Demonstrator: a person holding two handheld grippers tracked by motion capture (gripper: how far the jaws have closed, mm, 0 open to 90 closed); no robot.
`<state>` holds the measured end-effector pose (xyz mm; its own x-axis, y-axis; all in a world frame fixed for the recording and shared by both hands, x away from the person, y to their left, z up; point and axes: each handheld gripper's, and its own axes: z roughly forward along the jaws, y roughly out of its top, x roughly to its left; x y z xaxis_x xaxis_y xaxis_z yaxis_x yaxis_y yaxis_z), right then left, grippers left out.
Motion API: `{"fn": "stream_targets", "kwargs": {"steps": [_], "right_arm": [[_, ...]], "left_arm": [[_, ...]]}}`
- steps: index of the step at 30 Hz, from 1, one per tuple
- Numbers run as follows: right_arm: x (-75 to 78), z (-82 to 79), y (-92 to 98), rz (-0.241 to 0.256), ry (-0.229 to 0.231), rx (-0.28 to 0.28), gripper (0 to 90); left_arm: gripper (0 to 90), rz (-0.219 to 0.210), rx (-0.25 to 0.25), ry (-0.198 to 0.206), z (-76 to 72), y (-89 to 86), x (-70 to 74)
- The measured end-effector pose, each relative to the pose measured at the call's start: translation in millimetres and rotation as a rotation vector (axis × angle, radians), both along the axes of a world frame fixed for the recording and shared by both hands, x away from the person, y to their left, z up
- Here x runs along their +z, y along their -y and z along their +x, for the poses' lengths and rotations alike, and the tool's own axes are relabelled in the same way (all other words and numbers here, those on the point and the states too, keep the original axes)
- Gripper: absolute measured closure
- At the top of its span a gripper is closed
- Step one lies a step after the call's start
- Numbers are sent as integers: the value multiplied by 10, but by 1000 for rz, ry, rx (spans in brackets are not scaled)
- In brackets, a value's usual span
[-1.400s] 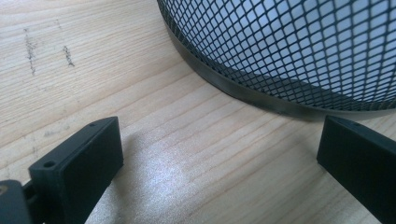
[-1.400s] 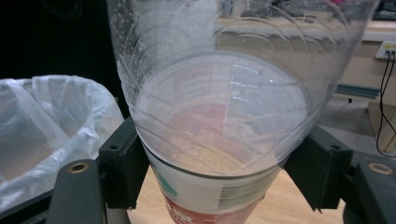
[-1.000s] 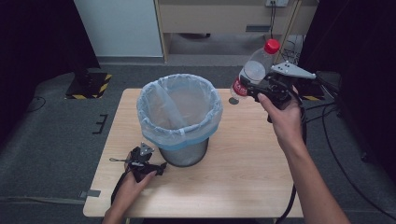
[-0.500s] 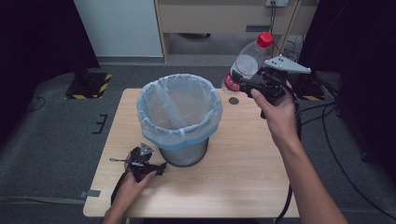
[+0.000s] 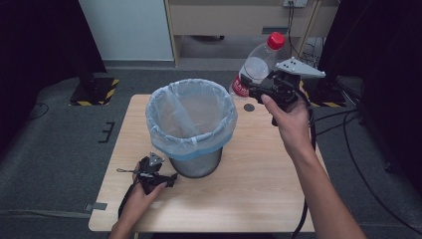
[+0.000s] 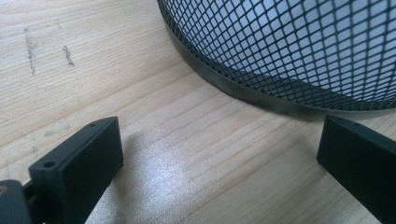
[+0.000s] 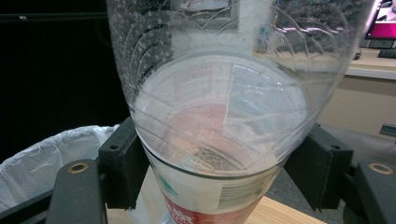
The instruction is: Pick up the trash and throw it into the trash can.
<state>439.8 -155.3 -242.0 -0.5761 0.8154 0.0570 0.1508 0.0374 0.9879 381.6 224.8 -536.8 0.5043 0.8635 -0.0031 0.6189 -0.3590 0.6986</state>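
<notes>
- The plastic bottle [image 5: 255, 69] is clear and empty-looking, with a red cap [image 5: 275, 39] and a red-and-white label [image 5: 241, 87] round its lower part; its wall is ribbed and speckled with small droplets or marks.
- The right gripper [image 5: 259, 89] pinches the bottle across its body, one black jaw pressed to each side, as the right gripper view shows it [image 7: 219, 154] wedged between them.
- The bottle is held in the air, tilted, cap pointing up and away from the jaws, just beside the far right rim of the bin [image 5: 191, 127].
- The label carries print, but it is too blurred and small to read in either view.
- The bin is a black mesh basket lined with a pale blue-white bag [image 5: 171, 107] folded over its rim; it stands on the wooden table [image 5: 259, 184].
- In the right gripper view the bag's rim [image 7: 42, 158] lies below and to the left of the jaws.
- The left gripper [image 5: 166, 178] rests low on the table with its jaws spread wide and nothing between them.
- Ahead of those jaws, in the left gripper view, the bin's mesh wall and base ring [image 6: 261, 88] stand close, not touching them; bare tabletop [image 6: 187, 172] lies between the two jaws.
- A small dark round mark [image 5: 249, 107] sits on the table beneath the right gripper.
</notes>
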Motion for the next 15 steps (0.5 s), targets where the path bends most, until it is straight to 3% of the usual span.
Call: {"fn": "stream_targets", "kwargs": {"steps": [15], "right_arm": [[12, 3, -99, 2, 9, 18, 282]], "left_arm": [[0, 0, 0, 0, 0, 0, 0]]}}
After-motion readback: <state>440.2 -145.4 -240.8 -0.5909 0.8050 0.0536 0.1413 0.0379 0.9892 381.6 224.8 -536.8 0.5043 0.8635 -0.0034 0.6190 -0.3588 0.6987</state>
